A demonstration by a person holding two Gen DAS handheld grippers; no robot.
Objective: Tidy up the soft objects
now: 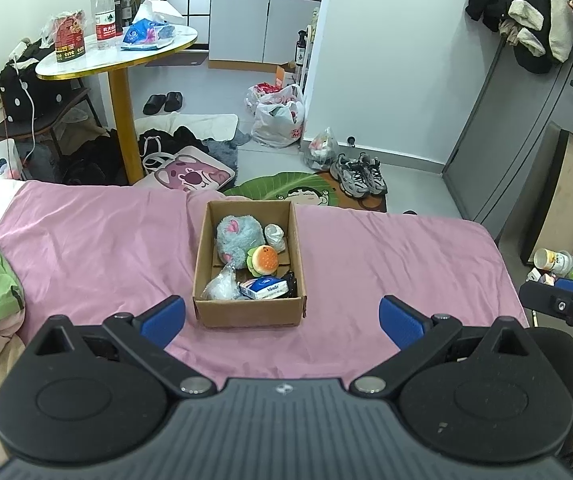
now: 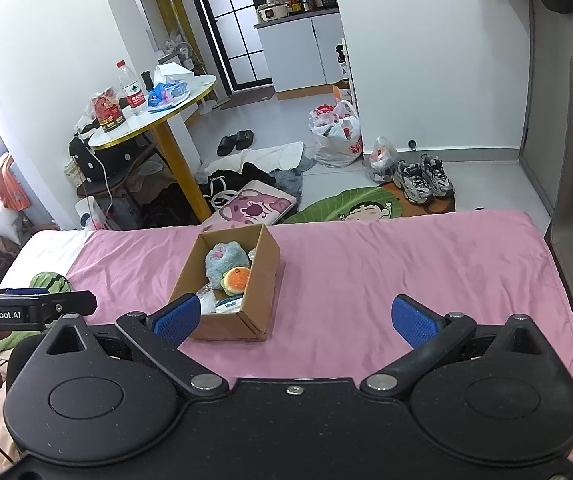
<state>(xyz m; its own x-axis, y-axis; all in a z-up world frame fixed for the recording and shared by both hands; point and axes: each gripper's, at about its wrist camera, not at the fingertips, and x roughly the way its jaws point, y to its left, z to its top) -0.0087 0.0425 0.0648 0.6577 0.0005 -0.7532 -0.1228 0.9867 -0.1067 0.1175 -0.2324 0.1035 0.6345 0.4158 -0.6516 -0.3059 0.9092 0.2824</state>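
Both tools gape above pink sheet (image 1: 346, 248); cardboard box (image 1: 248, 312) rests there.

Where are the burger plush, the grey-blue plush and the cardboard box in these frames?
burger plush (image 1: 264, 260): left wrist view, on its orange bun top.
grey-blue plush (image 1: 240, 236): left wrist view, on its fuzzy body.
cardboard box (image 2: 264, 272): right wrist view, on its right outer wall.
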